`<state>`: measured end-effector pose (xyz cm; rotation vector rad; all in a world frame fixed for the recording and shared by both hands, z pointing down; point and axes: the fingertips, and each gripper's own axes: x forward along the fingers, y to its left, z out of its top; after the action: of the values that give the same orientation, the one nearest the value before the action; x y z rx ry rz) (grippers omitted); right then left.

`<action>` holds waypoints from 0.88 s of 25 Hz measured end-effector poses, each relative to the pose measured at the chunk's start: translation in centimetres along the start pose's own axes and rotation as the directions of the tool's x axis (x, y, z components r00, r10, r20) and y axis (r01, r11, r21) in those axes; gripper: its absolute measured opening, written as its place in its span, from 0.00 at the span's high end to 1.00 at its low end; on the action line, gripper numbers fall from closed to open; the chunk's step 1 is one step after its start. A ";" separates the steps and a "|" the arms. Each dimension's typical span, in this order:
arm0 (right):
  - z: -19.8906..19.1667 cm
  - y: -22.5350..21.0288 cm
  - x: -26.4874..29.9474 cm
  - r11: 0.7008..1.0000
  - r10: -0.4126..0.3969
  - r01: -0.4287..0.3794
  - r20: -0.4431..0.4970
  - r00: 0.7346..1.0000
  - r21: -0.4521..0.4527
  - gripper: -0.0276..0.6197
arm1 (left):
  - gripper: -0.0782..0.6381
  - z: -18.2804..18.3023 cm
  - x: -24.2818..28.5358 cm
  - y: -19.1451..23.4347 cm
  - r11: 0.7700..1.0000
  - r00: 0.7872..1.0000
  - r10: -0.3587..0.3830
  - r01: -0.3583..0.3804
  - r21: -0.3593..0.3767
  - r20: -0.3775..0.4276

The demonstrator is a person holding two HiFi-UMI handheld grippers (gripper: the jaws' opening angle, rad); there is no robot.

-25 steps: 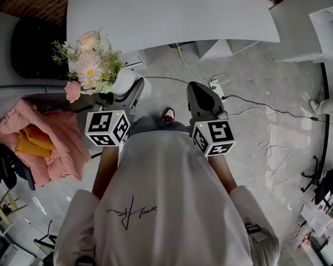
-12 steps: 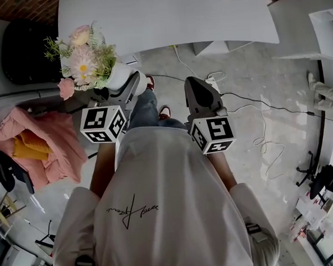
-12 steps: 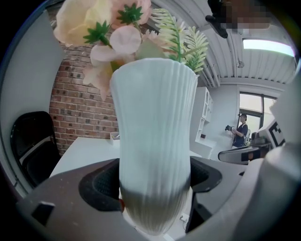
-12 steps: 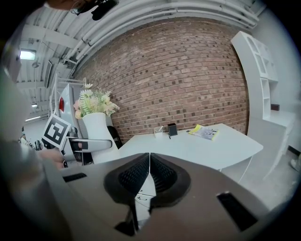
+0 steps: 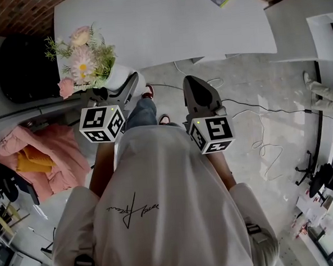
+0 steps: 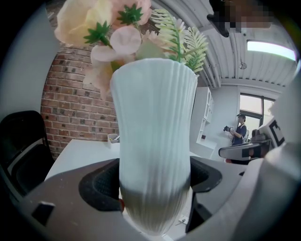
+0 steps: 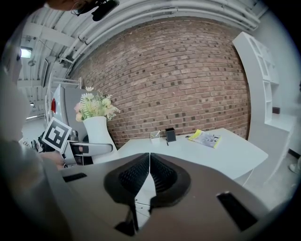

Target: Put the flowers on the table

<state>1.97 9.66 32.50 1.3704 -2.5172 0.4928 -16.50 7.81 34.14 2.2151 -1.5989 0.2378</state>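
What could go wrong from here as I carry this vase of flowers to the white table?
1. The left gripper clamps the ribbed vase low on its body, with the flowers massed above, so it may tip in the grip.
2. The vase hangs near the table edge. Released too soon, it could fall off.
3. Cables trail across the floor ahead on the right, where a foot could catch.
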 end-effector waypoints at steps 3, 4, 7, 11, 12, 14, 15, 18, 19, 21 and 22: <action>1.1 -0.2 1.4 1.000 -0.006 0.006 0.004 1.000 0.005 0.92 | 0.31 1.3 1.3 1.0 1.000 1.000 -0.010 0.010 -0.002 0.008; 1.4 -0.2 1.8 1.000 -0.009 0.009 0.005 1.000 0.008 0.92 | 0.31 1.7 1.7 1.2 1.000 1.000 -0.015 0.015 -0.004 0.010; 2.5 0.0 3.0 1.000 -0.018 0.018 0.009 1.000 0.013 0.92 | 0.31 2.9 2.6 2.3 1.000 1.000 -0.023 0.023 0.001 0.008; 3.6 0.0 5.0 0.999 -0.033 0.033 0.014 0.999 0.014 0.92 | 0.31 4.1 4.3 3.8 0.999 0.999 -0.044 0.044 0.000 0.008; 3.8 -0.1 5.5 0.999 -0.038 0.038 0.013 0.999 0.014 0.92 | 0.31 4.3 4.8 4.2 0.999 0.999 -0.048 0.048 -0.001 0.007; 4.1 -0.3 6.4 0.999 -0.050 0.050 0.012 0.999 0.016 0.92 | 0.31 4.9 5.8 5.0 0.998 0.998 -0.055 0.055 0.000 0.006; 4.3 -0.3 6.9 0.998 -0.056 0.055 0.012 0.998 0.017 0.92 | 0.31 5.2 6.1 5.4 0.998 0.998 -0.059 0.059 0.001 0.005; 4.8 -0.3 8.2 0.997 -0.071 0.071 0.011 0.997 0.021 0.92 | 0.31 6.0 7.3 6.4 0.997 0.997 -0.073 0.073 0.005 0.004; 4.9 -0.2 8.6 0.997 -0.074 0.074 0.011 0.997 0.021 0.92 | 0.31 6.2 7.7 6.8 0.997 0.997 -0.078 0.078 0.007 0.004; 5.0 0.0 9.6 0.996 -0.081 0.081 0.011 0.997 0.022 0.92 | 0.31 6.3 8.5 7.6 0.996 0.996 -0.086 0.086 0.010 0.003; 4.9 0.2 10.0 0.996 -0.085 0.085 0.009 0.996 0.023 0.92 | 0.31 6.4 8.8 8.0 0.996 0.996 -0.091 0.091 0.011 0.003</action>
<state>-3.73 0.15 31.52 1.4849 -2.4565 0.5006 -21.65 -4.66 33.28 2.2904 -1.4973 0.2175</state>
